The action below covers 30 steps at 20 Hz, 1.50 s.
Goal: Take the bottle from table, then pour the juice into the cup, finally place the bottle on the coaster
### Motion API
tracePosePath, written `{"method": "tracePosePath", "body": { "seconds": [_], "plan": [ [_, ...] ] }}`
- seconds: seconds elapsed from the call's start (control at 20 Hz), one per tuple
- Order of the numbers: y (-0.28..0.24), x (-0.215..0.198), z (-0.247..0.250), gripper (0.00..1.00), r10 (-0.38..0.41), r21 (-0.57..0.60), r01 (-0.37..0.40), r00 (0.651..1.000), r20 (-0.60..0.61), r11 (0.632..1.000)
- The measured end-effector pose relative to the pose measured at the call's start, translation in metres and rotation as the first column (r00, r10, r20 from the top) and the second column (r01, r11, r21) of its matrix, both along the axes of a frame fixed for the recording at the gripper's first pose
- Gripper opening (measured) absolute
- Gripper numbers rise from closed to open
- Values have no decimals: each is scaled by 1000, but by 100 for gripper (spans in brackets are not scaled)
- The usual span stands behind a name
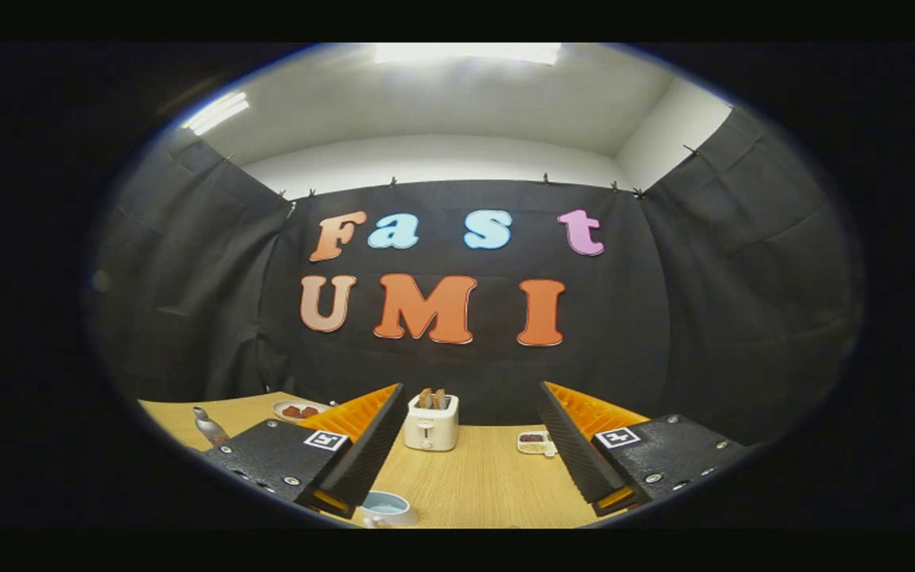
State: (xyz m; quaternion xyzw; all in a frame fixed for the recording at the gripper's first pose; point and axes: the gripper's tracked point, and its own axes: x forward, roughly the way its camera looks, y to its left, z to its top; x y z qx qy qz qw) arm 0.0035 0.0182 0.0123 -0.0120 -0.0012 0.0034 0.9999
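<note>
Wooden table (481,485) carries a toaster (431,423) at twelve o'clock; gripper (469,449) jaws spread wide, holding nothing; bottle (208,427) at ten o'clock; cup (386,508) near.

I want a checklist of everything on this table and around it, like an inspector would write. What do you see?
Surface: wooden table, tidy, no spills seen.
Job's things: bottle upright, off beside one finger; cup low between the fingers. Coaster: nothing seen.
Clutter: toaster with toast in its slots, beyond the fingers; plate of red food behind the bottle; small dish beside the toaster.
Grippers: gripper open, fingers wide apart, holding nothing.
Cables: nothing seen.
Surroundings: black cloth wall, white ceiling with lights.
</note>
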Motion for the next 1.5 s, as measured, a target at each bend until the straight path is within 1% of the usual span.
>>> {"method": "tracePosePath", "body": {
  "seconds": [0.7, 1.15, 1.3, 1.5],
  "plan": [
    [14, 12, -10, 97, 17, 6, -17, 1000, -18, 1000],
    [19, 5, -13, 97, 25, 4, -25, 999, -23, 1000],
    [39, -3, -18, 97, 61, 28, -60, 998, -23, 998],
    [75, -14, -39, 97, 122, 50, -119, 991, -63, 992]
  ]
}}
